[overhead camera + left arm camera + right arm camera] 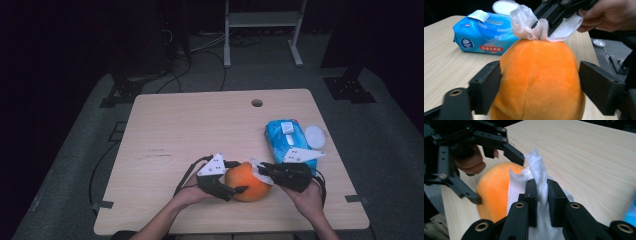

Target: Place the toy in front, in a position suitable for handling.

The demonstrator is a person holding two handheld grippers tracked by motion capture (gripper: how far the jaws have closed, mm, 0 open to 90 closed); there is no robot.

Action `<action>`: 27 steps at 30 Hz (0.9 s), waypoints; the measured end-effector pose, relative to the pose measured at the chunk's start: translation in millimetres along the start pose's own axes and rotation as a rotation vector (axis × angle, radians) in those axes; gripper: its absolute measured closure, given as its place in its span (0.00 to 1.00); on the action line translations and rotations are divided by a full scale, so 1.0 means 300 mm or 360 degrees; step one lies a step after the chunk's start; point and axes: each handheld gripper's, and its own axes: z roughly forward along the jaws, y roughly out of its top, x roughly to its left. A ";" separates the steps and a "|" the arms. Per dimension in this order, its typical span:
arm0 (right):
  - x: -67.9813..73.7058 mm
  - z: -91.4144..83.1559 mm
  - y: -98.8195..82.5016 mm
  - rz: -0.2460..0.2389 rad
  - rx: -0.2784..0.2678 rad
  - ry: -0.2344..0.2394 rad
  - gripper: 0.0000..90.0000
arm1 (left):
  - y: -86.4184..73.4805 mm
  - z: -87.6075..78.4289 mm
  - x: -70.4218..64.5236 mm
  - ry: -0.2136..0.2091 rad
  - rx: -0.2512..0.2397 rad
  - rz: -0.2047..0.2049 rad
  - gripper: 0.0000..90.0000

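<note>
Orange plush ball (246, 181) at near edge of wooden table (200, 125), middle of that edge, clamped at its flanks between jaws of left gripper (235, 190); in left gripper view, black pads (486, 87) spread wide and pressing into fur on both sides, fabric bulging slightly round them. White wet wipe (537, 182) bunched and draped over top of ball, pinched between nearly closed jaws of right gripper (541, 192), crumpled tuft standing above the fingertips. Wipe touching ball's upper surface in left gripper view (531, 25); right gripper's jaw tips apparently just above fur. Step in hand judged as wiping the ball while holding it steady. Blue pack of wipes (287, 137) just beyond right hand (307, 197), lid flap open, round white lid (315, 135) beside it. Risks: soft ball compressing and squirting out of left jaws if wiping force pushes sideways; ball close to table edge, so any slip likely rolling it off toward the person. Wipe held by a narrow fold only, so drag on plush pile could tug it free or bunch it. Right gripper's hard tips snagging fur if pressed too low.
</note>
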 end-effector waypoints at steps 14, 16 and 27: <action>0.114 0.051 0.069 -0.0208 0.0024 -0.0023 0.88 | 0.005 0.014 -0.010 0.0075 -0.0028 -0.0024 0.15; 0.087 0.040 0.051 -0.0148 0.0017 -0.0004 0.88 | 0.000 0.010 0.004 0.0077 -0.0043 -0.0046 0.09; 0.015 -0.048 0.014 -0.0057 -0.0006 -0.0069 0.88 | -0.034 0.043 0.020 -0.0007 -0.0062 -0.0089 0.08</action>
